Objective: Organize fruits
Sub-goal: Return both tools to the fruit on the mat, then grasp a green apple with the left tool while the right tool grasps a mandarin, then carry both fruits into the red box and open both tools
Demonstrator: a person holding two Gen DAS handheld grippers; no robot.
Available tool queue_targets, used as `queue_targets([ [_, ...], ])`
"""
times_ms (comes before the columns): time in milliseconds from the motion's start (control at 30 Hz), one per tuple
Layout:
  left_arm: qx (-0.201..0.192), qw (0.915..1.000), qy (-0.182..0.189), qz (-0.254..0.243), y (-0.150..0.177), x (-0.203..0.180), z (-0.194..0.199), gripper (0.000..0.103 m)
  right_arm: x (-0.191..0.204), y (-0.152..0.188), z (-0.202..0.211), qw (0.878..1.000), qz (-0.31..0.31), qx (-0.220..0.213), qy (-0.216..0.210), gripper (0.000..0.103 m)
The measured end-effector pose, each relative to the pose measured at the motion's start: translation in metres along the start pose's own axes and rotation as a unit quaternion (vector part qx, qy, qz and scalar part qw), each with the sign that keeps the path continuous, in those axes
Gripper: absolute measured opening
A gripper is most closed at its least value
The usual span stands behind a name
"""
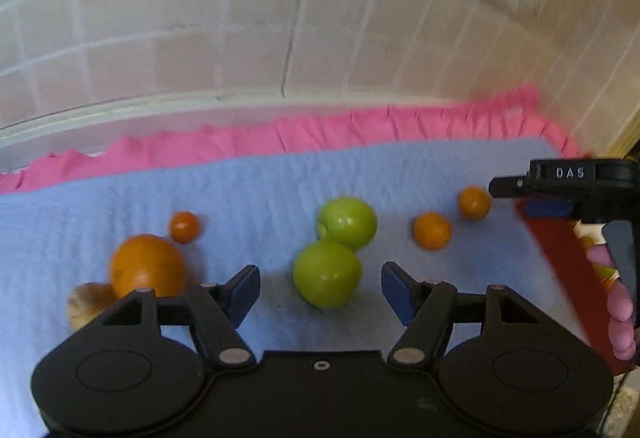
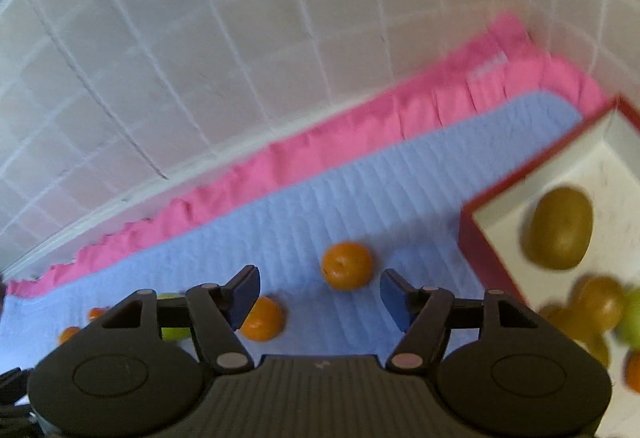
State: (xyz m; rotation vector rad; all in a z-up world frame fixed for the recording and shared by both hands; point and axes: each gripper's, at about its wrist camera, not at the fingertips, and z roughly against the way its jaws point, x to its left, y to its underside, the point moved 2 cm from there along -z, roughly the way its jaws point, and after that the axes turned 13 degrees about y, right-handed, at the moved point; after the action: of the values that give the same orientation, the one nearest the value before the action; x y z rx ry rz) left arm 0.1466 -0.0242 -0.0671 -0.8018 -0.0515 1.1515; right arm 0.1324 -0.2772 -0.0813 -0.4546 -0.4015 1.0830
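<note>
Left claw [image 1: 320,288]: spread wide and holding nothing, its blue pads [image 1: 244,292] flanking a green apple [image 1: 327,274] that lies on the blue towel [image 1: 260,189] just ahead of them.
Second green apple [image 1: 347,222]: touching the first, just behind it.
Large orange [image 1: 148,266]: left of the apples, with a brownish fruit [image 1: 86,304] pressed against its near side and a small orange [image 1: 184,226] just behind.
Right claw [image 2: 319,294]: also wide and empty, with a tangerine [image 2: 347,266] on the towel between and just beyond its tips; another tangerine [image 2: 262,318] sits partly behind the left pad.
Red box [image 2: 494,258]: at the towel's right edge, white inside, holding a kiwi [image 2: 560,228] and several blurred yellow-green and orange fruits.
Backdrop: pink ruffled cloth [image 1: 320,133] against a white tiled wall [image 1: 200,17].
</note>
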Motion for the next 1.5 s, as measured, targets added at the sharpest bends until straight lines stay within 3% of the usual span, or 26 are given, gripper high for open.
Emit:
queue_targets([
  [233,0.039,0.9989,-0.018,-0.020,0.000,0.001,-0.042,0.080,-0.003,0.011,-0.042,1.000,-0.005,0.009,0.024,0.070],
  [533,0.047,0.9988,-0.012,-0.011,-0.005,0.011,-0.063,0.080,0.003,-0.001,-0.065,1.000,-0.001,0.000,0.028,0.069],
  [667,0.042,0.9987,-0.019,-0.023,-0.006,0.006,-0.068,0.079,0.000,-0.003,-0.067,0.999,-0.018,-0.008,0.026,0.058],
  [733,0.042,0.9983,-0.022,-0.033,-0.006,0.003,-0.067,0.061,0.000,-0.003,-0.066,1.000,-0.015,-0.011,0.019,0.050],
  [800,0.041,0.9979,-0.027,-0.043,-0.005,0.000,-0.065,0.061,0.001,-0.003,-0.064,1.000,-0.014,-0.012,0.010,0.042],
  [1000,0.019,0.9984,-0.026,-0.045,-0.004,-0.007,-0.043,0.061,-0.005,0.000,-0.041,0.999,-0.031,-0.021,-0.014,0.041],
  [1233,-0.032,0.9968,-0.011,-0.073,-0.012,-0.038,0.000,0.061,-0.022,0.002,0.023,0.996,-0.048,-0.066,-0.043,0.041],
  [1500,-0.082,0.9846,0.029,-0.152,-0.035,-0.108,0.031,0.061,-0.076,0.007,0.100,0.987,-0.088,-0.131,-0.037,0.041],
])
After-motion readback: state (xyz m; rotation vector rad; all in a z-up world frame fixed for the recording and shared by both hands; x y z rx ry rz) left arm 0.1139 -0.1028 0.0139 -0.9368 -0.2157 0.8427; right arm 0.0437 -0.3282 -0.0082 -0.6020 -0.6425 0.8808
